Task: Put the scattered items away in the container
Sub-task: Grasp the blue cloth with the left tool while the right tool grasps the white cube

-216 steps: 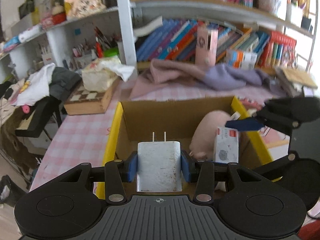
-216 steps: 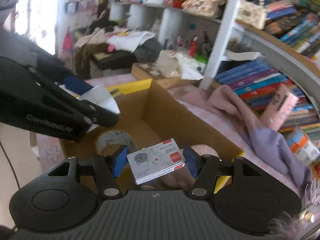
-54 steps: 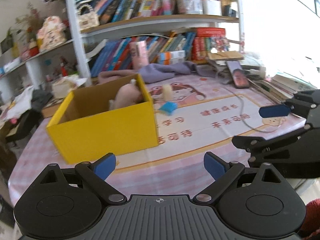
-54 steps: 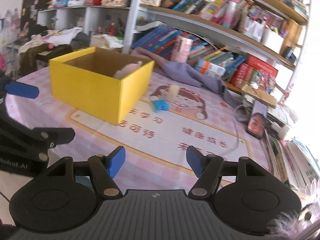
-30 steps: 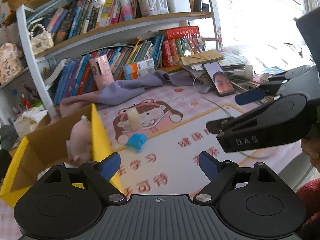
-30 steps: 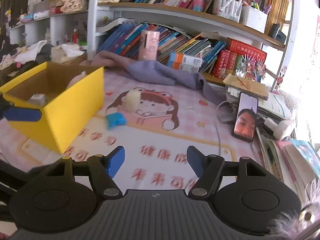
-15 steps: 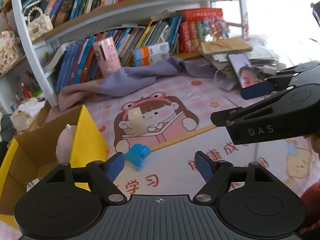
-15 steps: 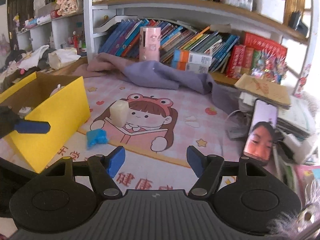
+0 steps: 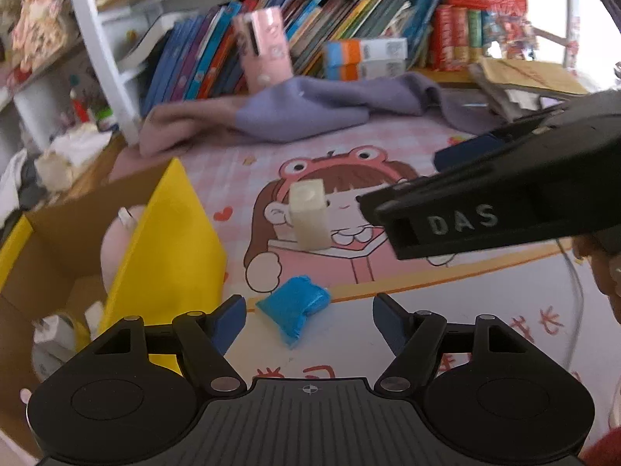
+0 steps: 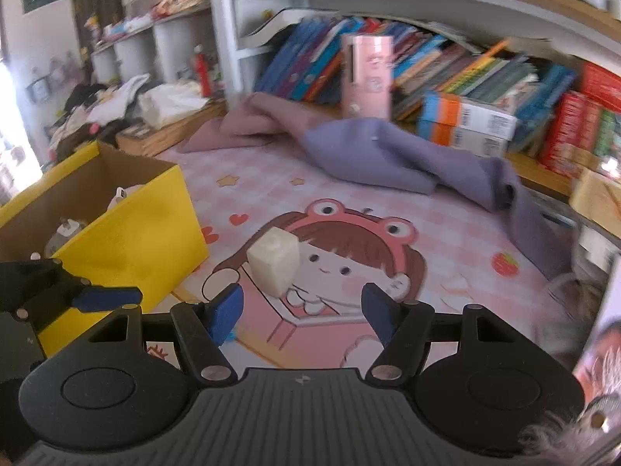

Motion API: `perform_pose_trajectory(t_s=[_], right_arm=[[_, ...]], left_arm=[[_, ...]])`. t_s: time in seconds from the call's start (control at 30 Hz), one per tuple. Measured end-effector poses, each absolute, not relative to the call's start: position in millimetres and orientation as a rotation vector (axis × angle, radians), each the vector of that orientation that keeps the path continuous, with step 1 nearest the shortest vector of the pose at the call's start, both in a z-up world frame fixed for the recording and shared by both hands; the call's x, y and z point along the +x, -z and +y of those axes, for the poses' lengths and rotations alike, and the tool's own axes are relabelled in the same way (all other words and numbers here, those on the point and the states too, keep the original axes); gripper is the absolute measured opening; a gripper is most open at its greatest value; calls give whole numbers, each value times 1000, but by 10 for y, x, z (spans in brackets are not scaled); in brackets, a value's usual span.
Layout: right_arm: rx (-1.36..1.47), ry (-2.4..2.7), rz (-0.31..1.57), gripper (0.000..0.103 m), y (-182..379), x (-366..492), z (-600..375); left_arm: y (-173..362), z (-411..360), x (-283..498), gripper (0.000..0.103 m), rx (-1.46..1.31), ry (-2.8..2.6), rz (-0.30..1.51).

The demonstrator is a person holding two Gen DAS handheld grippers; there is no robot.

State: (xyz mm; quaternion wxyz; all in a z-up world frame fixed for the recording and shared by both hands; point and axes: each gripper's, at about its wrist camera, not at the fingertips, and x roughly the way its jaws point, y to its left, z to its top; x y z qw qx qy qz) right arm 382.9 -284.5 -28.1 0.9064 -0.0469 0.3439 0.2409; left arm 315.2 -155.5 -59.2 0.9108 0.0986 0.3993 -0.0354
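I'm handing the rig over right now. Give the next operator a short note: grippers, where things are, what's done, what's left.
Left gripper: empty, jaws closing, lined up on the blue packet on the mat.
Right gripper: open, empty, facing the cream block standing on the mat's cartoon girl.
Yellow box: beside both items, already holds a pink plush and other small items.
Left: box the packet and block.

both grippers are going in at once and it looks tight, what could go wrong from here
1. The right gripper reaches across just above the white block, close to the left gripper's path, so they might collide.
2. The left gripper's jaws are closing while the blue bundle lies ahead of the fingers, not yet between them, so it may be pushed away.
3. The upright block could topple if nudged.
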Motion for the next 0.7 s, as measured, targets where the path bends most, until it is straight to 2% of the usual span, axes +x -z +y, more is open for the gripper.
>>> perform_pose_trajectory(t_s=[0.17,0.5,0.57,0.7], right_arm=[[-161,-612,733,66,429,4181,-2630],[-261,-736,792,62,739,4686,-2245],[-261,-731,808,47,785,4737,-2204],[-203,-683,825,39,807,4789,-2216]], left_arm=[[741,-1523,3337,61,175,16,871],[948,-1441,3601,61,51,-58,936],[1009,-1447,3649,58,30,-65,954],[1026,-1450,3649,52,-5,-68,944]])
